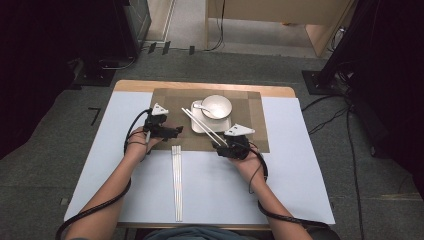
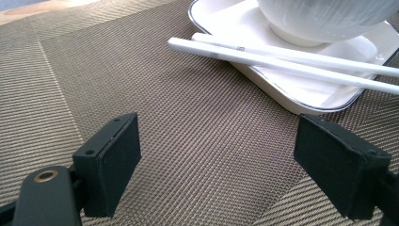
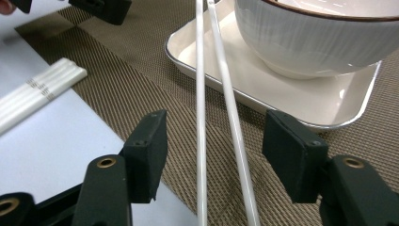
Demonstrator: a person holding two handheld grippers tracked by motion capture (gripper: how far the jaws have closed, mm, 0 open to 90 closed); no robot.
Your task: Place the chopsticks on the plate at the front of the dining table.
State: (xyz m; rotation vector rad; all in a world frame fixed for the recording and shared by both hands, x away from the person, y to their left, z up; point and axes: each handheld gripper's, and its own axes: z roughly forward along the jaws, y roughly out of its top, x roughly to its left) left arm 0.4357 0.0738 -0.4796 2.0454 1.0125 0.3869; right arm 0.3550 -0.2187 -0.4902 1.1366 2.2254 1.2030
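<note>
Two white chopsticks lie slanted, their far ends over the white square plate and their near ends on the brown placemat. My right gripper stands open around their near ends; in the right gripper view both sticks run between the pads without touching them. A white bowl with a spoon sits on the plate. My left gripper hovers over the mat left of the plate, its jaws apart with nothing between them.
Another set of white chopsticks lies lengthwise on the pale table cover, its tips at the mat's near edge. The plate and bowl sit just beyond the left gripper. Bare mat stretches to its left.
</note>
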